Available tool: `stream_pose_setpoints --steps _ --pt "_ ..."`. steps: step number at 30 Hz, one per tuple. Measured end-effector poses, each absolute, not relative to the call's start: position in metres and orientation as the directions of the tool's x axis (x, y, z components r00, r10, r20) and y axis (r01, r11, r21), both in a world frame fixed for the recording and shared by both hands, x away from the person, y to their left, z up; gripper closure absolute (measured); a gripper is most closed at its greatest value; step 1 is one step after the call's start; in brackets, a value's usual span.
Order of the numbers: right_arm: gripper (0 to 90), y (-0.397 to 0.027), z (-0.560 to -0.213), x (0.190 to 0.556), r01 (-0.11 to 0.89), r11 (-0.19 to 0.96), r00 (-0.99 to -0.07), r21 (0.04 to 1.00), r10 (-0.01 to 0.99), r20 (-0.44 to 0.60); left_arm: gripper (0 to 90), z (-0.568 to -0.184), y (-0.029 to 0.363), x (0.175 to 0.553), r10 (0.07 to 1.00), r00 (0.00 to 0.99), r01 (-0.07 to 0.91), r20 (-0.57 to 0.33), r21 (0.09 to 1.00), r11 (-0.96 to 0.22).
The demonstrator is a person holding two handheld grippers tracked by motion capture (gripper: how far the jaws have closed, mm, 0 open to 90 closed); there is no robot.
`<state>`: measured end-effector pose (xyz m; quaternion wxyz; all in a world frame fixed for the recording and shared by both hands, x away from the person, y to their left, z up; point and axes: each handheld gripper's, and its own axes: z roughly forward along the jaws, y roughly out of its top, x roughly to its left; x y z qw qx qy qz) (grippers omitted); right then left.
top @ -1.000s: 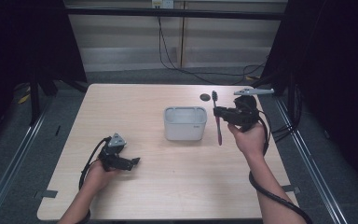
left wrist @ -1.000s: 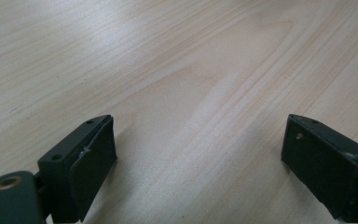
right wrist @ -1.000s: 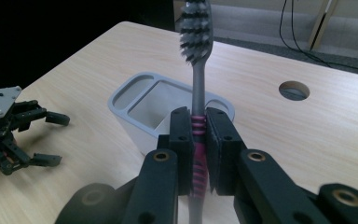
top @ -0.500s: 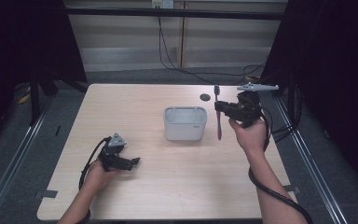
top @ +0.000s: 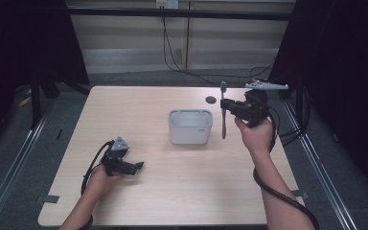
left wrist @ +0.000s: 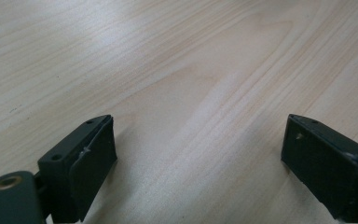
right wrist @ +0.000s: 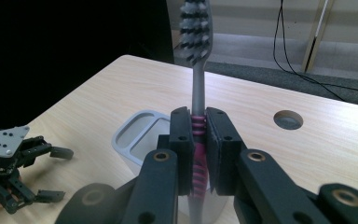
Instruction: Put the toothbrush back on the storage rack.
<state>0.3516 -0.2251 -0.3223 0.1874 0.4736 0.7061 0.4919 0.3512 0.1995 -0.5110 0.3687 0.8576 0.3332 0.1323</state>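
My right claw (right wrist: 199,154) is clamped on a toothbrush (right wrist: 195,56), its two pads pressed against the pink ribbed part of the handle with no gap showing. The brush stands upright, bristle head at the top, grey neck rising out of the claw. In the high view I see that right claw (top: 229,108) right of centre, raised above the bench (top: 139,100), with the toothbrush (top: 223,120) hanging just to the right of the grey bin (top: 190,127) and its lower end level with the bin's wall; I cannot tell whether it touches the bin or the bench.

My left claw (left wrist: 198,158) stands wide, with bare bench wood between the two pads and nothing held. In the high view it sits at the lower left of the frame (top: 136,166), low over the bench and well apart from the bin.

The right gripper view gives me what the high view cannot: the pink ribs gripped between the pads, the bristles close up, and the bin's open top (right wrist: 140,130) divided into compartments just behind the claw. It also catches the left claw (right wrist: 51,172) at the lower left edge. The high view alone shows the whole layout, the round hole (top: 211,100) in the bench above the bin, and both forearms coming in from the bottom.
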Motion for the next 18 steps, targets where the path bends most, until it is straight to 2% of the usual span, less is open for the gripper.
stream_pose_setpoints --steps 18 --pt "81.7 -0.2195 -0.3174 0.3571 0.437 0.026 -0.465 0.899 0.862 0.201 9.6 -0.5108 0.1997 0.3514 0.668 0.744 0.472 -0.015 0.72 -0.509"
